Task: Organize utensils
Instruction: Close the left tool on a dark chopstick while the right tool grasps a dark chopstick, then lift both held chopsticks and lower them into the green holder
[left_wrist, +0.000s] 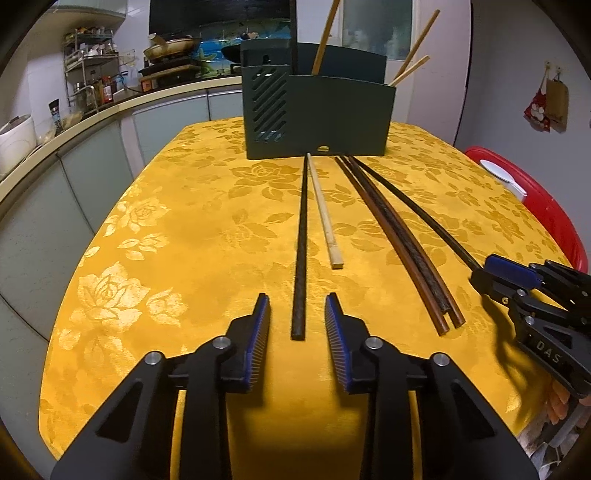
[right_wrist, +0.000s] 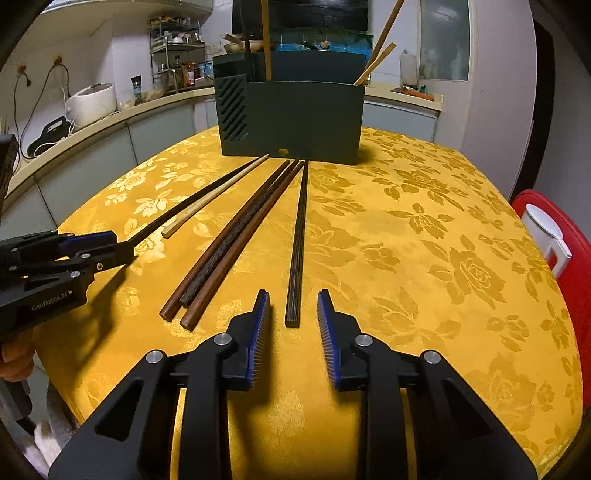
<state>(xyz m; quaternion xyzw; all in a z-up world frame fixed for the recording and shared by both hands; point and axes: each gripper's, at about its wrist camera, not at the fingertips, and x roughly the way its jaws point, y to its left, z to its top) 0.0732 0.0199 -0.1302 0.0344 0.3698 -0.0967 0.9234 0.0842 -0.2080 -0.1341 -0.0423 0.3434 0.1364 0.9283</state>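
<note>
Yellow floral cloth over the counter (left_wrist: 166, 240). Left tongs (left_wrist: 297, 299) narrowly parted astride the near end of a black chopstick (left_wrist: 301, 240), pads clear of it, length running straight ahead to the green holder (left_wrist: 332, 118). Rightward, pale chopstick (left_wrist: 325, 214) and three brown chopsticks (left_wrist: 399, 243) pointing likewise. Right tongs (right_wrist: 293, 295) narrowly parted astride a ridged dark chopstick (right_wrist: 297, 240), not touching.

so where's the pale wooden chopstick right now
The pale wooden chopstick lies flat on the yellow tablecloth, just right of the black chopstick in the left wrist view, its far tip nearly at the green utensil holder.
</note>
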